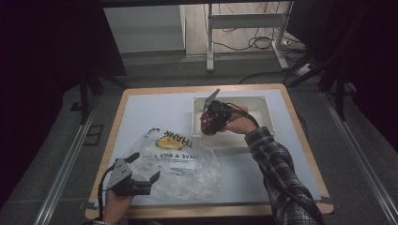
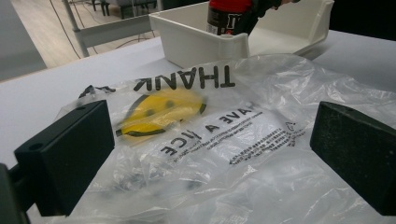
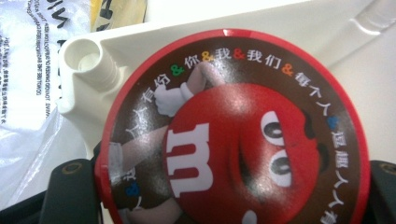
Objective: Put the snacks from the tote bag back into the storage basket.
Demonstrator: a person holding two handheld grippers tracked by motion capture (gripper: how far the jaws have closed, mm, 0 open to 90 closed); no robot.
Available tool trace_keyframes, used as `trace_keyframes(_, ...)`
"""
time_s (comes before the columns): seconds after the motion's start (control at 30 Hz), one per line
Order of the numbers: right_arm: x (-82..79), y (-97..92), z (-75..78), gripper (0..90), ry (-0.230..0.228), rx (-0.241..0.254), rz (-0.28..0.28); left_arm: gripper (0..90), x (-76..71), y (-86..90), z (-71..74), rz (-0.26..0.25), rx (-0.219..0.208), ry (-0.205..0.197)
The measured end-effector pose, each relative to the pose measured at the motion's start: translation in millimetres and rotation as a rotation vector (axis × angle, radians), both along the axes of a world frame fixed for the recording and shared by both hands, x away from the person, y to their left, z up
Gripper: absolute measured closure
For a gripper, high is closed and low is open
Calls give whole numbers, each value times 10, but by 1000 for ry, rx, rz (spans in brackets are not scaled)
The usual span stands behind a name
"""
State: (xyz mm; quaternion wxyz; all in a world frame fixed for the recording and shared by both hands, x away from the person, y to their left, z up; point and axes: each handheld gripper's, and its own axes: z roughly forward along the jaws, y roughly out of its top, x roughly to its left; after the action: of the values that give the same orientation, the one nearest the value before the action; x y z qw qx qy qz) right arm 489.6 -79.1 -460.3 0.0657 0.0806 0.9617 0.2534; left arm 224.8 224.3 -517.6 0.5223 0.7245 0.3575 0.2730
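Observation:
A round red and brown candy tub (image 1: 207,127) with a cartoon lid (image 3: 233,140) hangs over the near left corner of a white plastic bin (image 1: 263,101). My right gripper (image 1: 212,120) is shut on the tub, one jaw at each side of it (image 3: 226,198). A clear plastic bag (image 1: 180,164) printed with "THANK" and a yellow smiley lies flat on the white table top. My left gripper (image 1: 144,167) is open at the bag's near left edge. Its two black jaws stand wide apart over the crinkled bag (image 2: 261,140), gripping nothing (image 2: 210,161).
The bin's corner post (image 3: 84,60) is just beyond the tub, and the bag's edge (image 3: 23,70) lies to its left. The bin wall (image 2: 187,42) rises behind the bag. The white table top (image 1: 155,108) has a wooden rim. A metal frame and cables stand on the floor beyond.

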Motion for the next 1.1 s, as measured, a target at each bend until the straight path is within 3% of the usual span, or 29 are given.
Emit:
trace_keyframes(0.4, 88, 118, -68, 257, 14, -13, 41, 0, -1, 1, 0, -1, -2, 0)
trace_keyframes(1.1, 192, 191, -224, 257, 25, -42, 65, 0, -2, 1, 1, -3, -1, 0)
